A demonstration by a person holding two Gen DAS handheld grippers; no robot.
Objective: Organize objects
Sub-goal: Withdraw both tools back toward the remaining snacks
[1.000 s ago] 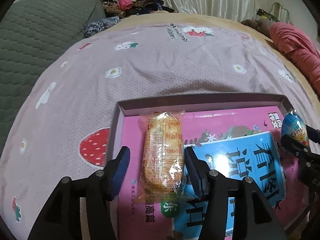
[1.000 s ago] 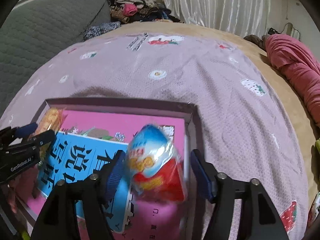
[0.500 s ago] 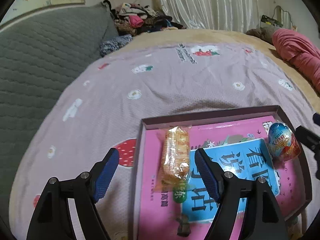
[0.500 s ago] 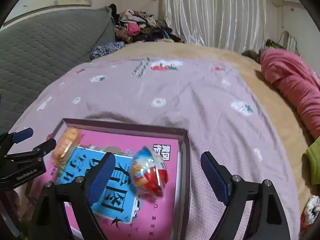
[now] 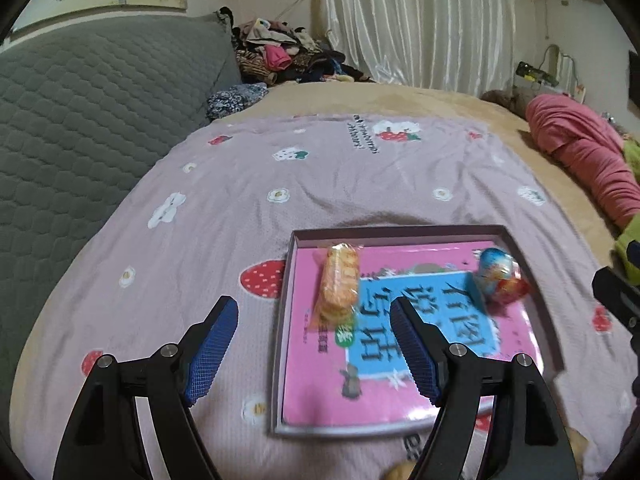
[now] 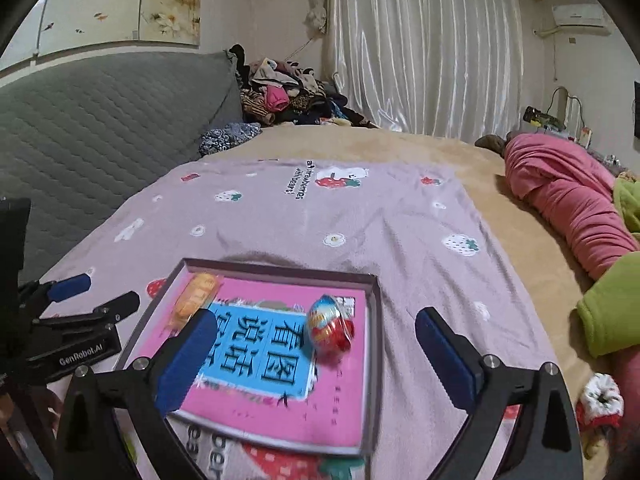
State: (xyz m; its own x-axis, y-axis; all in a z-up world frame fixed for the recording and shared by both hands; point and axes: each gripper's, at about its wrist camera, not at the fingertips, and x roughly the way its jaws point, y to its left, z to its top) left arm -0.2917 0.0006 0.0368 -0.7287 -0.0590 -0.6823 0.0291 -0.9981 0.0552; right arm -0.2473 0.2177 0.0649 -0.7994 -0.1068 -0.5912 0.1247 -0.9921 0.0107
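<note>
My left gripper (image 5: 314, 344): I see it wide open with nothing in it. It hangs over the near left edge of the tray.
My right gripper (image 6: 316, 354): It is wide open too and holds nothing. It hangs over the near part of the tray.
Tray (image 5: 400, 233): This is a flat box with low walls. It sits on the purple blanket, and I tell where other things are from it.
Book (image 6: 256, 360): A pink and blue book lies flat inside the tray and fills most of it.
Cracker pack (image 5: 338, 280): It lies on the book, near the far left corner of the tray.
Toy egg (image 6: 330, 328): A blue and red wrapped egg lies on the book, near the far right side of the tray. It is well apart from the cracker pack.
Purple blanket (image 5: 320, 184): It spreads out under the tray and far behind it. It has strawberries and flowers on it.
Pink bundle (image 6: 568, 196): It lies on the bed, far off to the right of the tray.
Clothes pile (image 5: 280, 56): It is far behind the tray, by the curtain (image 6: 424, 48).
</note>
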